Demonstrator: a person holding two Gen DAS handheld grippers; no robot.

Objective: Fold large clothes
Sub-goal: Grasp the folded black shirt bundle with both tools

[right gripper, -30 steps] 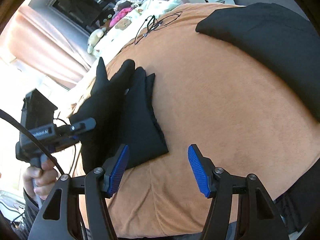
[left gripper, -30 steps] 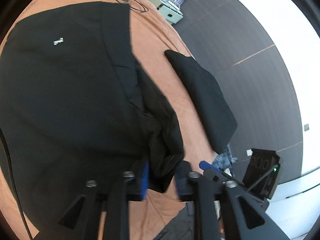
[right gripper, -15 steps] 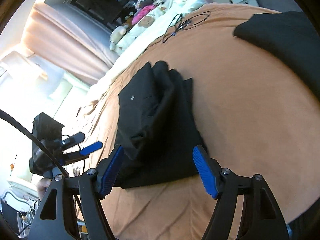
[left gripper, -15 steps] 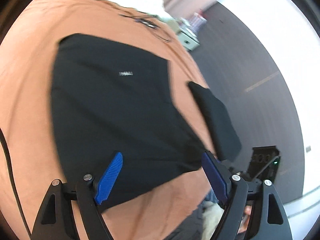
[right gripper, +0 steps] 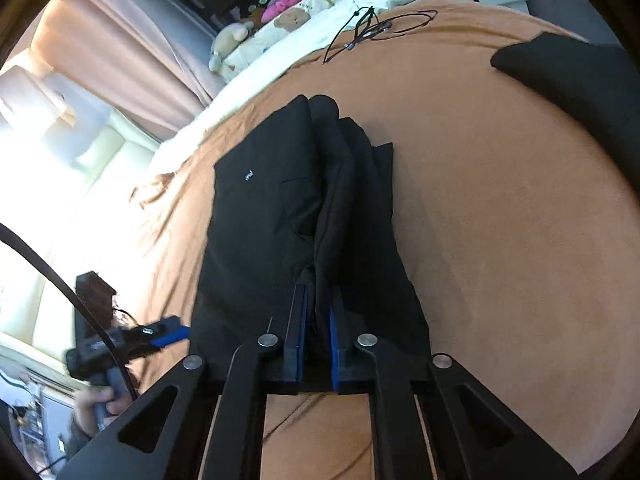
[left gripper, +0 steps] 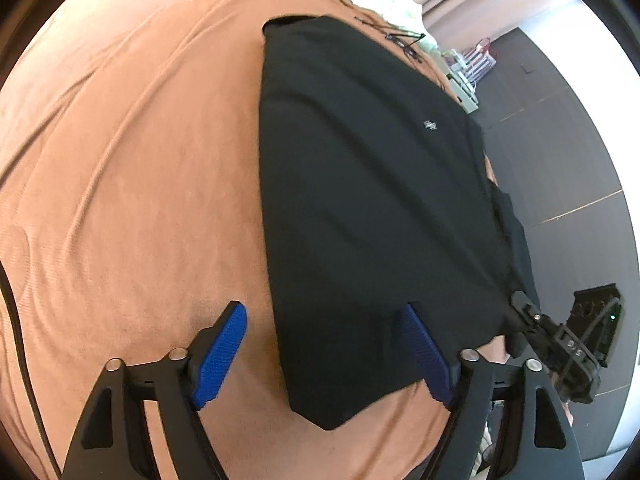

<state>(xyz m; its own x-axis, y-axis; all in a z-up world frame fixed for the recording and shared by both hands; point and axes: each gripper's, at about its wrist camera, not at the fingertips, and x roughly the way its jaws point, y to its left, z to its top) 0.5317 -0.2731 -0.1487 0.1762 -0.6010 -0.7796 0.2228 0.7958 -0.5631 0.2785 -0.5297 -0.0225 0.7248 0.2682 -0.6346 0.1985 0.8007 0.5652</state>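
The right claw [right gripper: 316,332] has just been closing and now pinches a raised ridge of the black fabric garment [right gripper: 288,216] between its blue pads, at the garment's near end. The left claw [left gripper: 324,356] stands spread with its jaws a little less wide than a moment ago, its pads pressing on nothing; the garment's near left corner lies between them, one pad over black cloth, the other over bare cover.

The garment lies partly folded on the bed's rust-orange velvety cover [right gripper: 500,240], a long dark slab whose long axis runs from the claws away toward the far edge of the bed. A small white logo [left gripper: 430,125] sits on its flat upper layer, and bunched folds heap along its right side in the right wrist view.

A second black folded cloth [right gripper: 580,80] lies well apart near the bed's right edge. A thin black cable [right gripper: 376,26] loops near the far edge, with cream bedding and plush toys [right gripper: 296,16] beyond. Nothing lies between either claw and the garment.
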